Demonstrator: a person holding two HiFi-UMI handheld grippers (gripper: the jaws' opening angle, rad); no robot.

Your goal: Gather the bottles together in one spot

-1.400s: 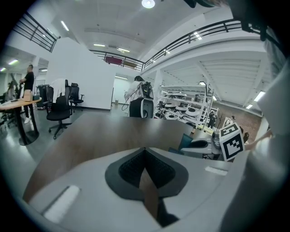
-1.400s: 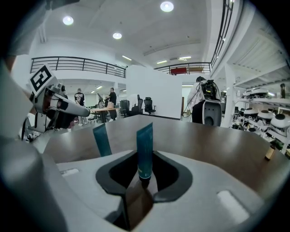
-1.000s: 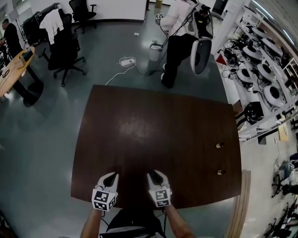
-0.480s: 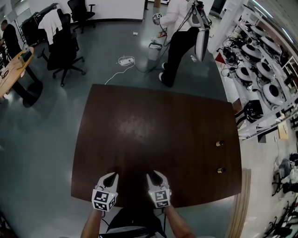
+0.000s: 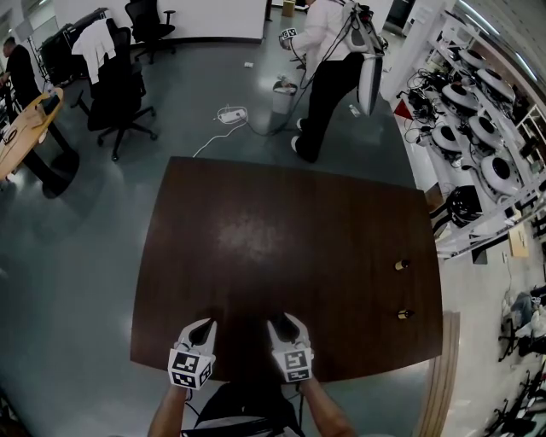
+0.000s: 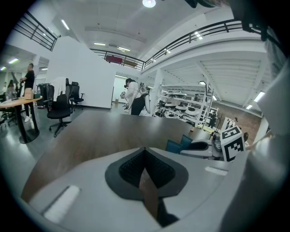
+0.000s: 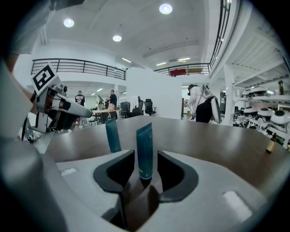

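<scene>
I see a dark brown table (image 5: 290,239) on a grey floor (image 5: 77,256), black office chairs (image 5: 119,90) beyond it, white shelving (image 5: 490,141) at right, ceiling lights (image 7: 165,8) overhead.

Nothing here gives you a word, number or brand to read. Any label on the farther bottle (image 5: 402,265) or the nearer bottle (image 5: 403,315) on the worktop (image 5: 281,239) is too small to make out.

Count, from the table's near edge.
- Bottles: 2, at 3 o'clock: far bottle (image 5: 402,265), near bottle (image 5: 404,315).
- Table (image 5: 256,239): 1.
- Grippers: 2, at 6 o'clock: left gripper (image 5: 202,325), right gripper (image 5: 279,323), its jaws opening on nothing.
- Office chairs: 2, at 11 o'clock: near chair (image 5: 119,94), far chair (image 5: 152,15).
- People: 2: standing person (image 5: 328,60), seated person (image 5: 17,68).
</scene>
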